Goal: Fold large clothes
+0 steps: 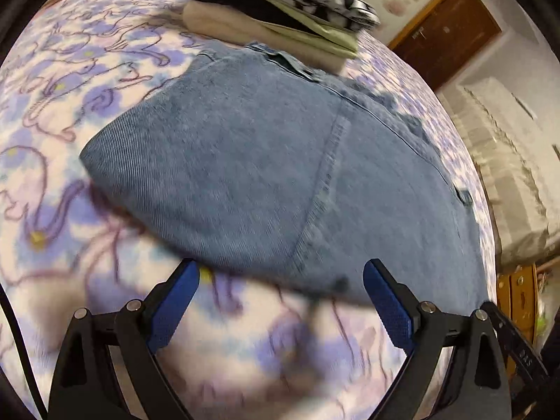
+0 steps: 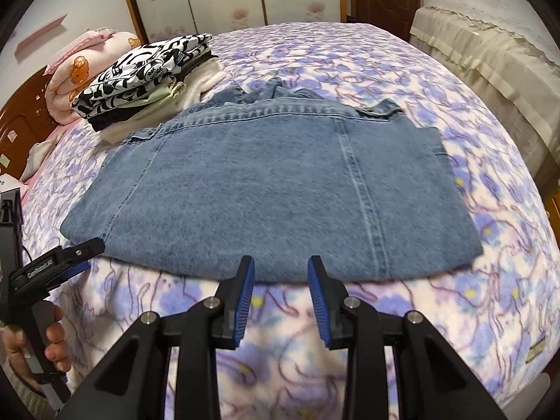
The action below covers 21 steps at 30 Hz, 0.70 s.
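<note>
Folded denim (image 2: 273, 189) flat on the bed (image 2: 490, 245), left gripper (image 1: 281, 280) spread wide at its blurred near edge, right gripper (image 2: 280, 273) narrowly parted and empty, clothes stack (image 2: 147, 77) half hiding its far corner

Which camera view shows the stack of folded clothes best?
The right wrist view. There the stack is sharp and whole, with the black-and-white top piece and the layers under it clear, lying on the bed beyond the denim. In the left wrist view, the stack is blurred and cut off at the top edge.
</note>
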Each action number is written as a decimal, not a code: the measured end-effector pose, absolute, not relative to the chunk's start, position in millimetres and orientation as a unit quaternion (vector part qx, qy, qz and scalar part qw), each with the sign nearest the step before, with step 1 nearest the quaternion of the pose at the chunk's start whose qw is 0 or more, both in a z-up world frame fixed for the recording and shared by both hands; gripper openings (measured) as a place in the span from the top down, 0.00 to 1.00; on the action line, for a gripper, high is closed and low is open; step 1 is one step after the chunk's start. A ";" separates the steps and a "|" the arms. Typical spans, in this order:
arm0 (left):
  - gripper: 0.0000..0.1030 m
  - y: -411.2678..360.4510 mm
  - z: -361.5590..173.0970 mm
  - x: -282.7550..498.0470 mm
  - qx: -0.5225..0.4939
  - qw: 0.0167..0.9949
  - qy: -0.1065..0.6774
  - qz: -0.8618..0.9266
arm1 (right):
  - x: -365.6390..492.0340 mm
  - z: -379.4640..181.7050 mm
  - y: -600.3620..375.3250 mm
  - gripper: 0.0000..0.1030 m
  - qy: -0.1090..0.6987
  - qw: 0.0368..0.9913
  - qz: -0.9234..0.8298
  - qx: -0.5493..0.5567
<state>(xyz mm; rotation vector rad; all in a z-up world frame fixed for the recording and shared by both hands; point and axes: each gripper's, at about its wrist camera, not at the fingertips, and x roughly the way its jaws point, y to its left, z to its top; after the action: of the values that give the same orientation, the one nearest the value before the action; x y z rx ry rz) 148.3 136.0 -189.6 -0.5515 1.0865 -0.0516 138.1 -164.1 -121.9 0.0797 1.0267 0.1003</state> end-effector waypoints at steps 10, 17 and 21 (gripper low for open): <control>0.12 158.5 -202.6 207.6 -0.295 0.845 0.445 0.024 | 190.7 -141.9 -141.0 0.69 0.491 0.868 0.062 0.036; 0.77 156.4 -183.9 205.9 -0.251 0.876 0.409 0.058 | 239.0 -156.2 -116.4 0.84 0.470 0.880 0.052 -0.033; 0.79 139.6 -150.5 197.6 -0.208 0.901 0.378 0.055 | 244.7 -194.1 -101.7 0.96 0.498 0.861 0.075 -0.073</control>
<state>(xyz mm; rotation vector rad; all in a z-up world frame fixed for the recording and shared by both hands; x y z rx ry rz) 197.6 139.6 -150.5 -0.4313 0.7812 0.1147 244.7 -101.7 -194.1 -0.1534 1.0447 0.1577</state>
